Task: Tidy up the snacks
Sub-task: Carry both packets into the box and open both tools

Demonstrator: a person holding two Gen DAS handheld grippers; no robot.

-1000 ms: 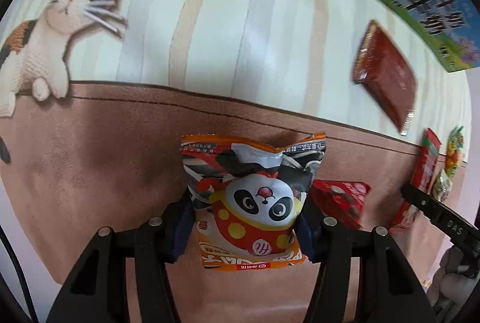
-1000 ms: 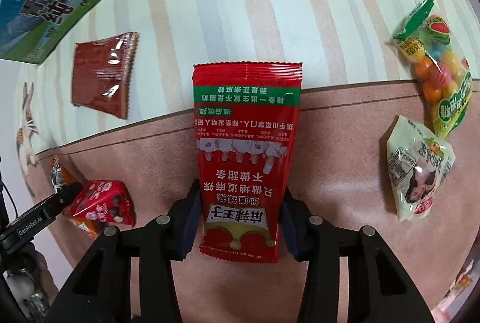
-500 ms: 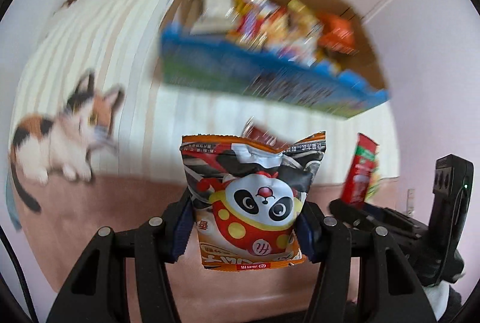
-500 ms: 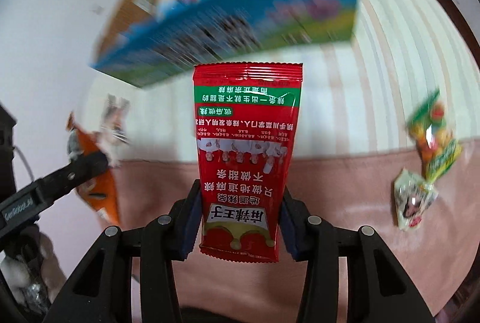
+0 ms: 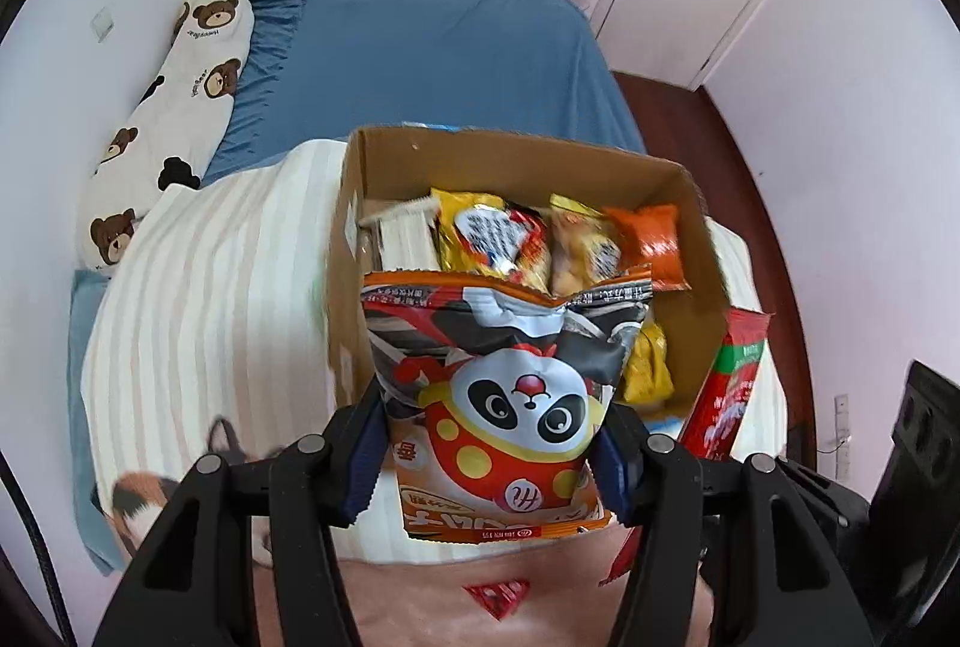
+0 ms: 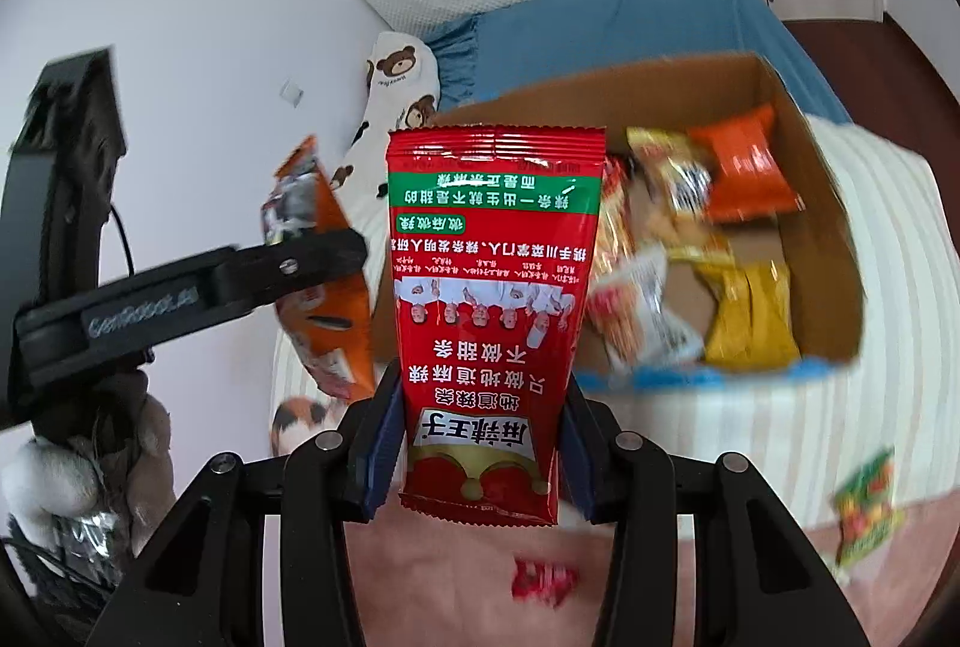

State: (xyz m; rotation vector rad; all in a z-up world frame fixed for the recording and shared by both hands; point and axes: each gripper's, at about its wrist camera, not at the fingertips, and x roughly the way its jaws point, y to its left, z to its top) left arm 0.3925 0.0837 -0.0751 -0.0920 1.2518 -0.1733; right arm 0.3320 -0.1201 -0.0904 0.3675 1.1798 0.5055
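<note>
Snack packets held above the bed, with the cardboard box ahead of both tools.

Your left tool is pinching the panda-print snack bag by its lower sides, its blue pads pressed into the packet; the bag stands upright in front of the box's near wall. Your right tool is pinching the red spicy-strip packet the same way, upright, with its printing upside down. The open box rests on the striped blanket and holds yellow and orange snack packs. A small red packet lies on the pink part of the blanket below, and a fruit-candy bag lies blurred at the right.
</note>
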